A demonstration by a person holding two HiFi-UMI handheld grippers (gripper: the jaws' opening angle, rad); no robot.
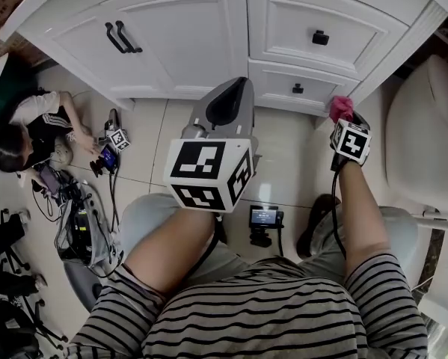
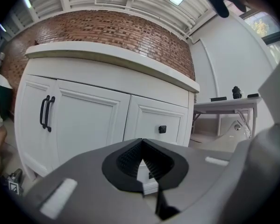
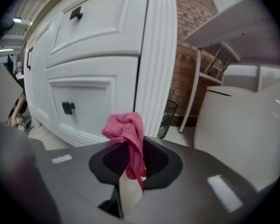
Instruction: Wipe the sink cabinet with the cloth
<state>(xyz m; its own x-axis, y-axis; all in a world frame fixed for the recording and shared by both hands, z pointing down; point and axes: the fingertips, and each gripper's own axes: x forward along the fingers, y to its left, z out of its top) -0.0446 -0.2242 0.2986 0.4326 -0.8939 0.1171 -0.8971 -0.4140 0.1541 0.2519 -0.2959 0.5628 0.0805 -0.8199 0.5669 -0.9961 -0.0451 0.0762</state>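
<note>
The white sink cabinet [image 1: 186, 36] spans the top of the head view, with two black door handles [image 1: 119, 37] and black drawer knobs [image 1: 320, 37]. My right gripper [image 1: 343, 118] is shut on a pink cloth [image 1: 341, 108], held just in front of the cabinet's lower right corner. In the right gripper view the cloth [image 3: 128, 133] bunches up out of the shut jaws [image 3: 130, 149], a short way from the corner post [image 3: 156, 55]. My left gripper [image 1: 233, 88] is shut and holds nothing; it points at the cabinet front [image 2: 88, 120], well apart from it.
A person [image 1: 29, 129] sits on the floor at the left beside cables and gear [image 1: 81, 223]. A small screen device [image 1: 265, 217] lies between my knees. A white rounded fixture [image 1: 425, 133] stands at the right. A white table [image 2: 228, 105] stands beyond the cabinet.
</note>
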